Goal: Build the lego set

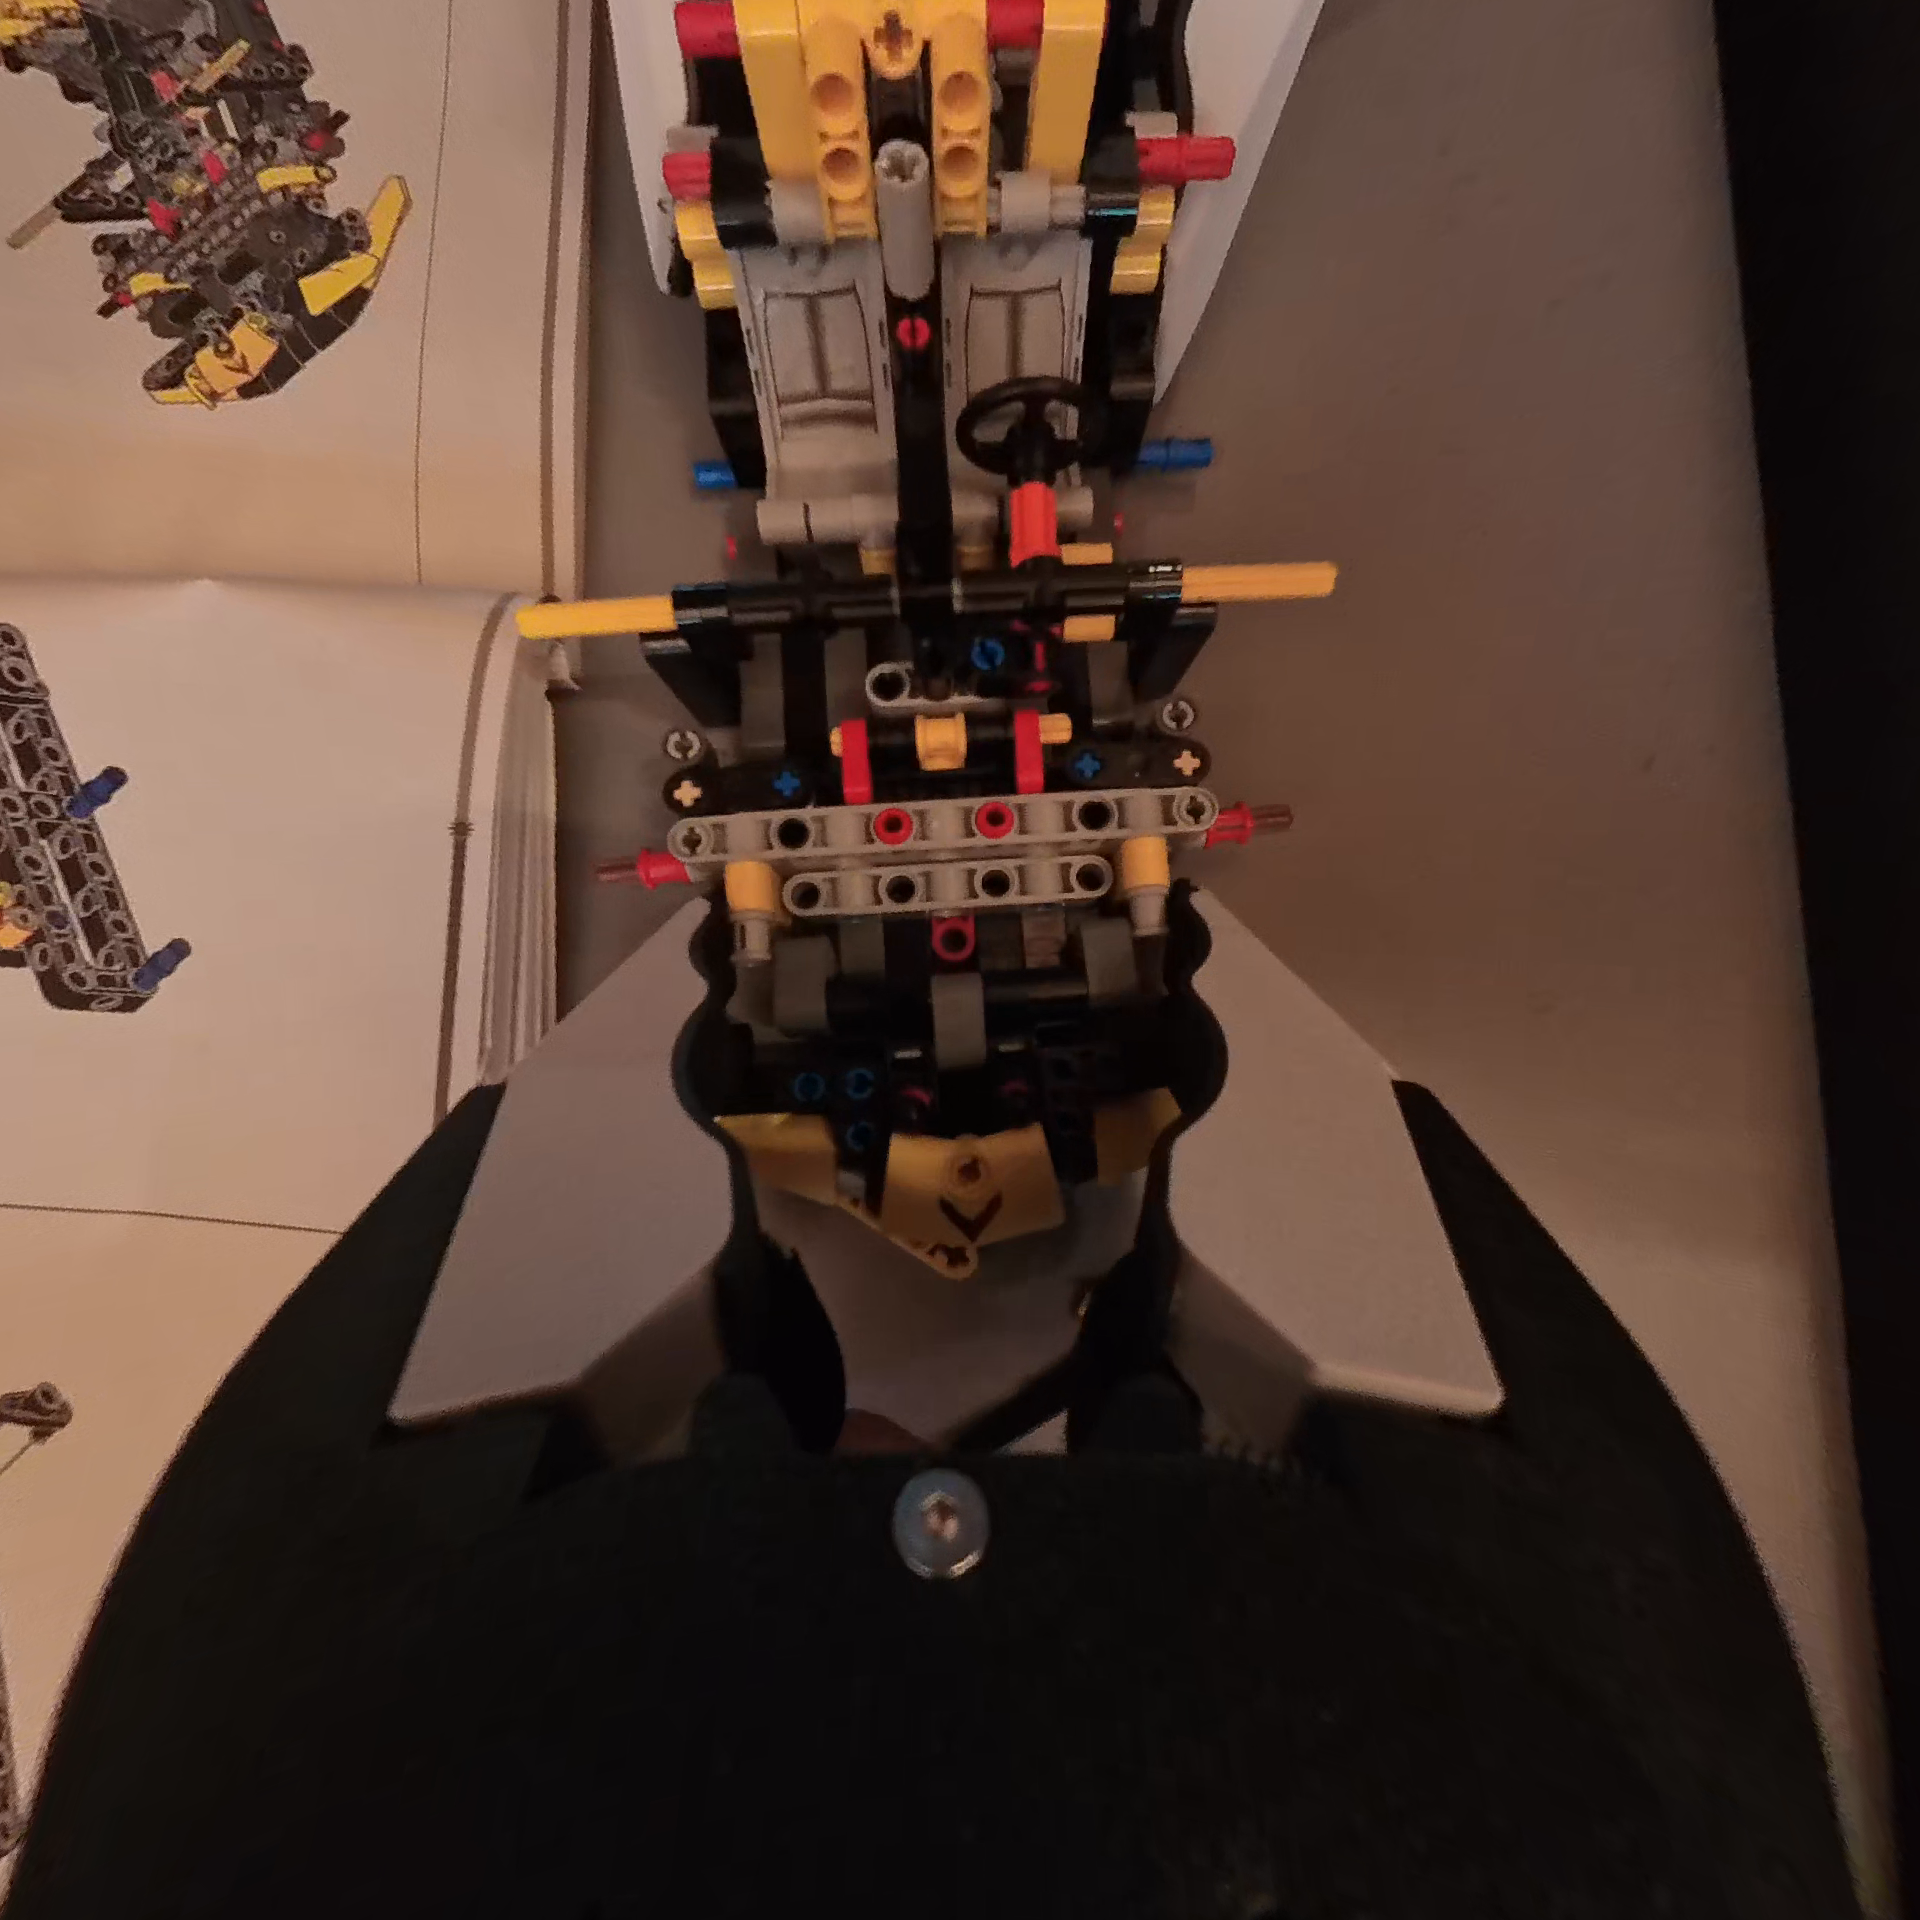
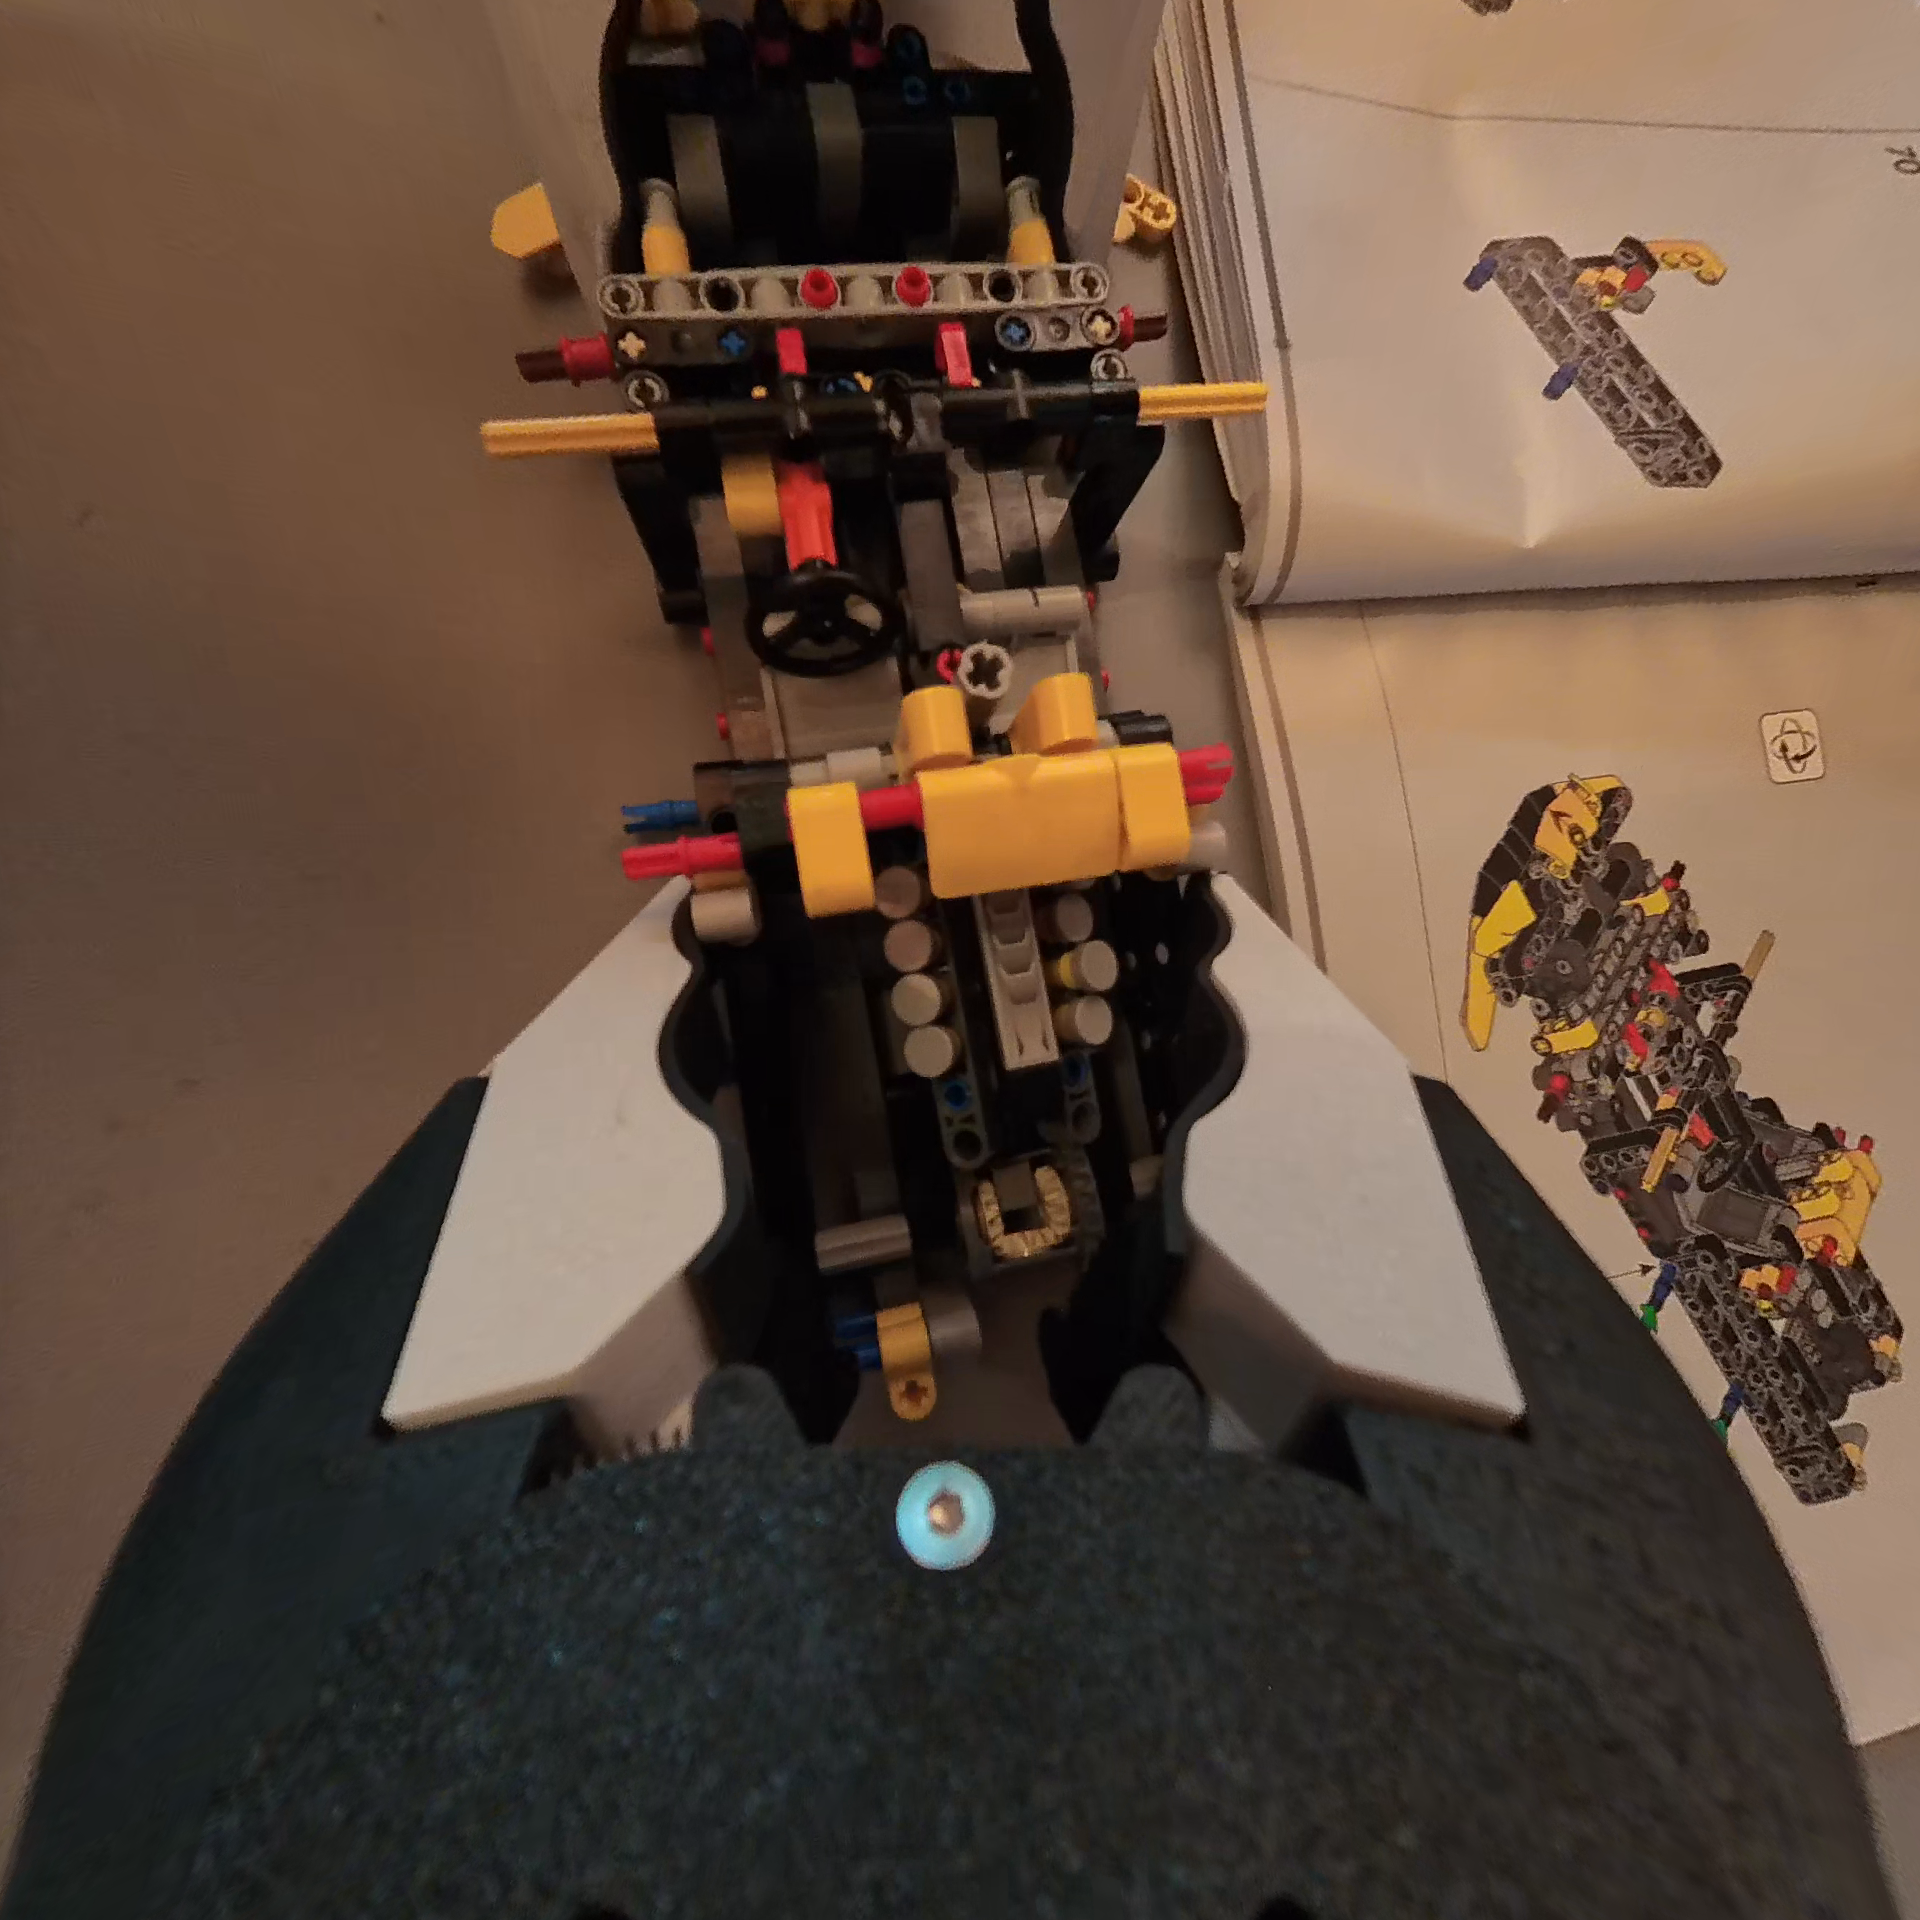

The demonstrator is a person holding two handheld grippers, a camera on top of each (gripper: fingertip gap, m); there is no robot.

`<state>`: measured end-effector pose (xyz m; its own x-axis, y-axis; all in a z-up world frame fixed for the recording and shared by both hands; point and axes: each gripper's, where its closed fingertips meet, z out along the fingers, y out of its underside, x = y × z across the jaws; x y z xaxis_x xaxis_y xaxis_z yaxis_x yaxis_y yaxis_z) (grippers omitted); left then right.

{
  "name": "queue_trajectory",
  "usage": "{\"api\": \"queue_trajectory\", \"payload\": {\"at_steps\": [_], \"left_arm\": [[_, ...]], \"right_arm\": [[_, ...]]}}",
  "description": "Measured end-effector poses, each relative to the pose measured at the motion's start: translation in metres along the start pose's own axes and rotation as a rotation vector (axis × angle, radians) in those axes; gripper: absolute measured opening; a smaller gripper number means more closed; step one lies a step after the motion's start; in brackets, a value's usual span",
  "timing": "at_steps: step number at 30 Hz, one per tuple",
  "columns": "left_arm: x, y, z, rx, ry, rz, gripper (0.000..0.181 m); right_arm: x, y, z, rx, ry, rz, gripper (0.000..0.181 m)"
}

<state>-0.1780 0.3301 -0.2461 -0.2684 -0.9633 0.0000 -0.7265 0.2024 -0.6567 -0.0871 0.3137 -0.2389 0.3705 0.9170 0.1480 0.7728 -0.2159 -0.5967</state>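
Observation:
A long black, grey and yellow Lego car chassis (image 1: 935, 623) is held between both grippers, one at each end. My left gripper (image 1: 945, 935) is shut on the end with the yellow nose piece (image 1: 966, 1184). My right gripper (image 2: 951, 904) is shut on the other end of the chassis (image 2: 914, 520), just behind a yellow block (image 2: 1008, 821). Each view shows the other gripper's white fingers (image 1: 1236, 239) (image 2: 1101, 114) at the far end. A black steering wheel (image 1: 1023, 421) and a yellow cross axle (image 1: 1257, 582) sit mid-chassis.
An open instruction booklet (image 1: 260, 468) lies on the beige table (image 1: 1507, 520), left of the chassis in the left wrist view and right of it in the right wrist view (image 2: 1558, 675). Small yellow pieces (image 2: 525, 223) (image 2: 1148, 213) show beside the far fingers.

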Motion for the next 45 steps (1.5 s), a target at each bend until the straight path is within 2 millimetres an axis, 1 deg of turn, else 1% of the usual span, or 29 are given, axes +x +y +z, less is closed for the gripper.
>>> {"api": "queue_trajectory", "payload": {"at_steps": [5, 9, 15, 17, 22, 26, 27, 29, 31, 37, 39, 45], "left_arm": [[0.001, -0.001, 0.0, 0.003, -0.003, 0.007, 0.083], [0.001, -0.001, 0.0, 0.008, -0.002, 0.012, 0.083], [0.002, 0.0, 0.0, 0.007, -0.004, 0.009, 0.082], [0.002, 0.0, 0.0, 0.007, -0.002, 0.01, 0.083], [0.003, 0.0, -0.001, 0.008, -0.002, 0.01, 0.083], [0.002, 0.0, -0.001, 0.008, -0.002, 0.01, 0.083], [0.002, 0.0, -0.001, 0.008, -0.002, 0.01, 0.083], [0.003, 0.0, -0.002, 0.009, -0.002, 0.012, 0.083], [0.004, 0.0, -0.001, 0.012, 0.001, 0.016, 0.083], [0.004, -0.001, -0.001, 0.014, 0.004, 0.026, 0.082], [0.005, -0.001, -0.001, 0.011, 0.006, 0.028, 0.082], [0.006, -0.001, -0.001, 0.013, 0.008, 0.032, 0.083]], "right_arm": [[0.0, 0.002, -0.001, -0.048, 0.025, -0.032, 0.087], [0.001, 0.001, -0.001, -0.009, 0.043, -0.016, 0.085], [0.0, 0.001, -0.001, -0.002, 0.016, -0.027, 0.087], [0.001, 0.001, -0.001, -0.018, 0.011, -0.057, 0.088], [0.0, 0.003, -0.002, -0.027, -0.014, -0.048, 0.09], [-0.003, 0.013, -0.008, -0.065, -0.039, -0.079, 0.105], [-0.004, 0.015, -0.009, -0.069, -0.051, -0.075, 0.105], [-0.003, 0.015, -0.008, -0.062, -0.058, -0.059, 0.1], [0.0, 0.014, -0.008, -0.058, -0.057, -0.057, 0.09], [0.0, 0.014, -0.008, -0.052, -0.053, -0.096, 0.087], [0.003, 0.013, -0.008, -0.035, -0.045, -0.084, 0.082], [0.003, 0.013, -0.007, -0.013, -0.056, -0.096, 0.085]]}}
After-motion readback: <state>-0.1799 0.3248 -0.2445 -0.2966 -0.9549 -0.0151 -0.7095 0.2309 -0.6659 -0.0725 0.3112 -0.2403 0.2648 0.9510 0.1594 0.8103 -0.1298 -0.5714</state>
